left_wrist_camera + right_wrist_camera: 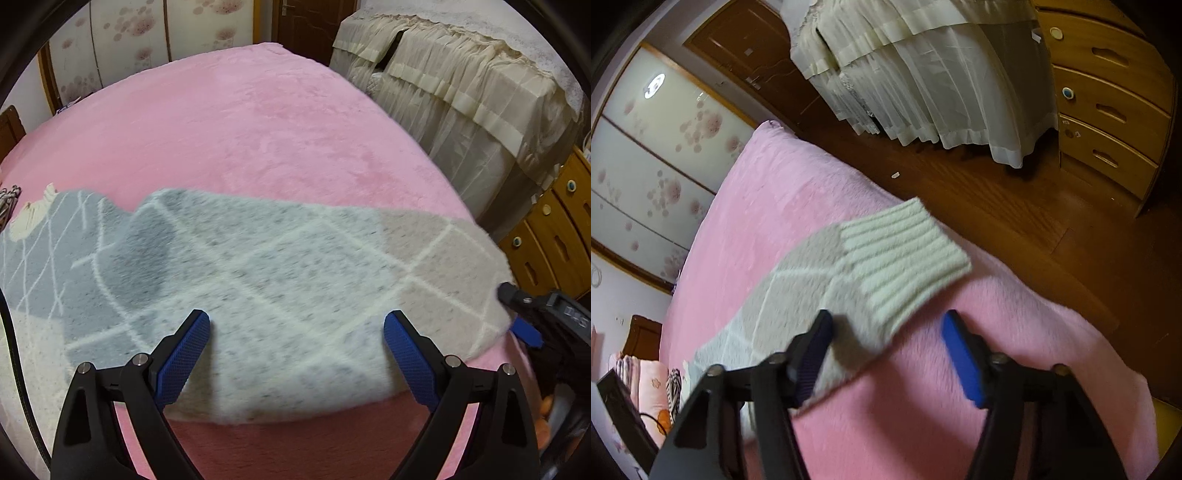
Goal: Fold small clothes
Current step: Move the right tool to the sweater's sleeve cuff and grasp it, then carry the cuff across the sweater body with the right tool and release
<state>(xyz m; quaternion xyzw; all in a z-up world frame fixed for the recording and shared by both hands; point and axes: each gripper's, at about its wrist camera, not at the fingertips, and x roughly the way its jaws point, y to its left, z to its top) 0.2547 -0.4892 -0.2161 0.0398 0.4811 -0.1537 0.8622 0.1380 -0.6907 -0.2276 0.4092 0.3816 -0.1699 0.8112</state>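
A fuzzy knit garment [258, 273] in grey, white and beige with white diamond lines lies spread on the pink plush bed cover [240, 122]. My left gripper [297, 325] is open just above its near edge, both blue pads over the cloth with nothing pinched. The garment's ribbed cream cuff [905, 258] points toward the bed's edge in the right wrist view. My right gripper [886, 325] stands open around the cuff's near corner, one finger over the knit, the other over bare pink cover. The right gripper [515, 310] also shows at the garment's right end.
Beside the bed are a dark wooden floor [1015, 206], a piece of furniture draped in cream cloth [461, 110] and a wooden chest of drawers [1108, 110]. Sliding doors with a flower print [665, 166] stand behind the bed. Folded textiles [646, 384] lie at the far left.
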